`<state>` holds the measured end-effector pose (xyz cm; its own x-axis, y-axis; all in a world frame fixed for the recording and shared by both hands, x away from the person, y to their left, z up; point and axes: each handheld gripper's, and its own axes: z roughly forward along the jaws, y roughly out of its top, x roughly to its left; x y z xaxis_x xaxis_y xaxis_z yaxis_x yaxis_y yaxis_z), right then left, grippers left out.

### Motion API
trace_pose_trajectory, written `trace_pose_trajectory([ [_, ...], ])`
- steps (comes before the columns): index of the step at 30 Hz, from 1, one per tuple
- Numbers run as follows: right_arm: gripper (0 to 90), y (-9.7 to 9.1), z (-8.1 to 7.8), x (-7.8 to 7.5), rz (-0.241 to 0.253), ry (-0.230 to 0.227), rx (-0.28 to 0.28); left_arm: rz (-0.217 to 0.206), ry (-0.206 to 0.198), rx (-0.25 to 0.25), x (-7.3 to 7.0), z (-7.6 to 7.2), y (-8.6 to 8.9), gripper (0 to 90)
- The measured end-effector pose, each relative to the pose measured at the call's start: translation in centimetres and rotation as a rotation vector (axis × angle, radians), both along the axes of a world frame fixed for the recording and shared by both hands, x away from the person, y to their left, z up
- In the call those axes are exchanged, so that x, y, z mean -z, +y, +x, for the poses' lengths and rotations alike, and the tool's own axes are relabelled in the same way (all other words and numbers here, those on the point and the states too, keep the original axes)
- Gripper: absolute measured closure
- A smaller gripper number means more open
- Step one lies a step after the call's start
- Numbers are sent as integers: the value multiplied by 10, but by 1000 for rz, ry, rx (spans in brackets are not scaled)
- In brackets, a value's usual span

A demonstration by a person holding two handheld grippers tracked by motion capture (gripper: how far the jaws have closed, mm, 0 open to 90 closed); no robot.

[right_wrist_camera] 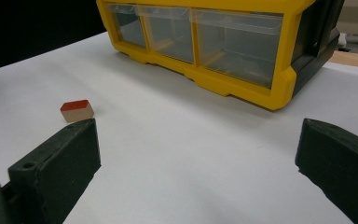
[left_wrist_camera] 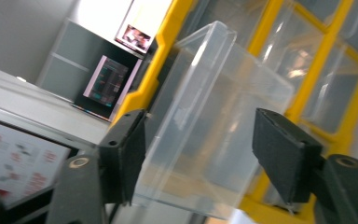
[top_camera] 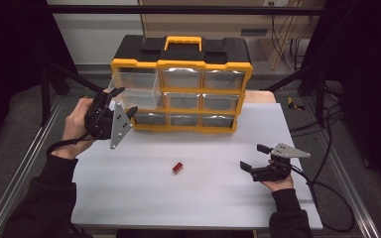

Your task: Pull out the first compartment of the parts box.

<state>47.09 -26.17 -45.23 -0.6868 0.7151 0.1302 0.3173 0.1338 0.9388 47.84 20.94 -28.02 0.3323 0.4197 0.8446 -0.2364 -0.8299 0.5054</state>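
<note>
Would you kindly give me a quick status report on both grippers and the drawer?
Left gripper open around pulled-out clear drawer. Right gripper open, empty. Red block untouched on table.

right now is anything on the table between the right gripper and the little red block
No. In the high view the white table is bare from the right gripper to the red block; the right gripper view shows the same.

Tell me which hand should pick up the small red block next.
Right, probably. The right tongs are open, empty and low on the table near the red block. The left tongs are up at the pulled-out clear drawer, farther off.
</note>
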Motion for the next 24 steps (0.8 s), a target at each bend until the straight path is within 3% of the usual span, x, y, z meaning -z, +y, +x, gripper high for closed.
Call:
trace_pose_trajectory([
  [9, 4, 0, 0, 0, -1, 1, 1, -148, 130, 2, 5, -4, 3, 200],
  [17, 4, 0, 0, 0, 0, 1, 0, -240, 211, -7, 19, -9, 5, 95],
  [24, 5, 0, 0, 0, 0, 2, 0, -375, 270, -4, 28, -14, 10, 24],
])
